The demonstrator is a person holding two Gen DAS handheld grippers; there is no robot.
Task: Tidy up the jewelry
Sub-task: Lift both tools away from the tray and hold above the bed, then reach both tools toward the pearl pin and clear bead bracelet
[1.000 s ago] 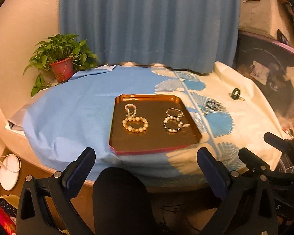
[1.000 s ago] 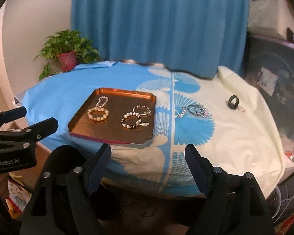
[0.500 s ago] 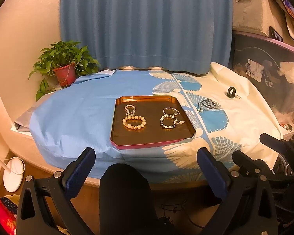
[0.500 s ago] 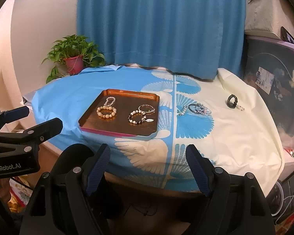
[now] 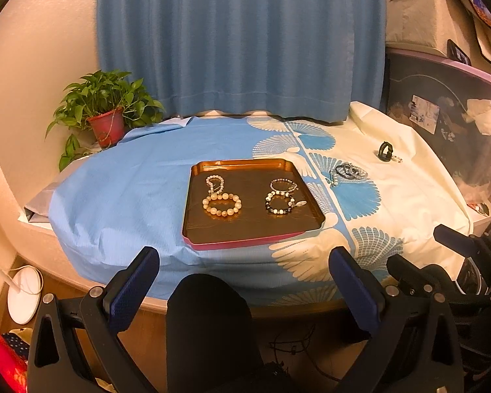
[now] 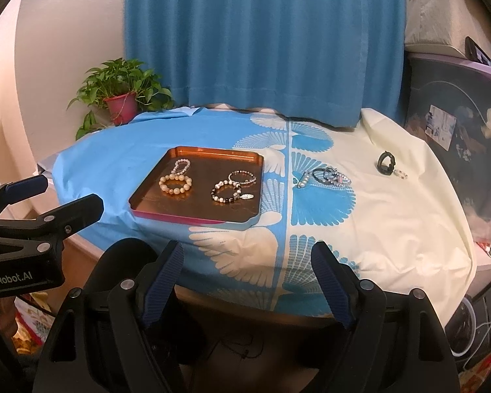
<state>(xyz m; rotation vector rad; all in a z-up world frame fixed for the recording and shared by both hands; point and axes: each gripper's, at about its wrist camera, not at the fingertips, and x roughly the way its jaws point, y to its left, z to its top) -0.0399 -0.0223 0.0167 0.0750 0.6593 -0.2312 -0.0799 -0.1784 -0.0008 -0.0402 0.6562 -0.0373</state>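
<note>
A copper tray (image 5: 252,229) (image 6: 154,208) lies on the table's blue and cream cloth. It holds a cream bead bracelet (image 5: 221,204) (image 6: 175,184), a small pearl strand (image 5: 214,183), a black-and-white bead bracelet (image 5: 280,203) (image 6: 226,192) and a thin chain bracelet (image 6: 243,177). Right of the tray, on the cloth, lies a heap of dark bracelets (image 5: 347,172) (image 6: 327,177). A black ring (image 5: 385,150) (image 6: 385,163) stands farther right. My left gripper (image 5: 242,271) and right gripper (image 6: 247,268) hover before the table's front edge, both open and empty.
A potted plant (image 5: 106,114) stands at the table's back left, before a blue curtain (image 5: 239,39). A dark plastic bin (image 5: 448,121) and boxes crowd the right side. A person's dark knee (image 5: 209,321) sits below the left gripper.
Both views have drawn back a little from the table, so the tray looks smaller and farther. The jewelry has not moved and both grippers stay open.
</note>
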